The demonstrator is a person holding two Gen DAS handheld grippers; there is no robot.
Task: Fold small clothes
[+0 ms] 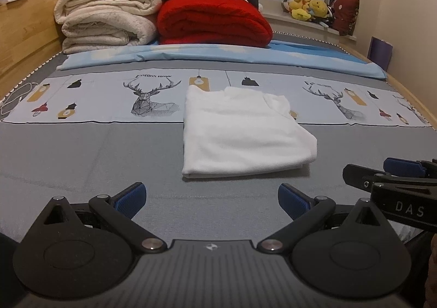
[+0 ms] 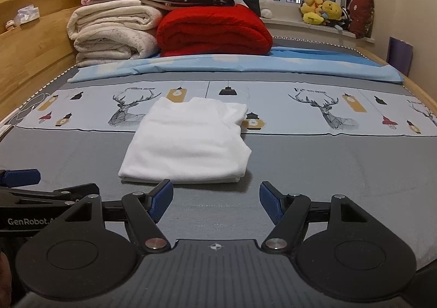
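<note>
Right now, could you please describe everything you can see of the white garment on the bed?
The white garment is soft, towel-like cloth, already folded into a rough rectangle of several layers. Its far right corner is slightly rumpled. It lies flat on the grey bedsheet, its far edge over the deer-printed strip. Nothing else touches it.

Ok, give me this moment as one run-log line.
garment: white garment folded, flat on bed | left gripper: open, empty, short of it | right gripper: open, empty, short of it
</note>
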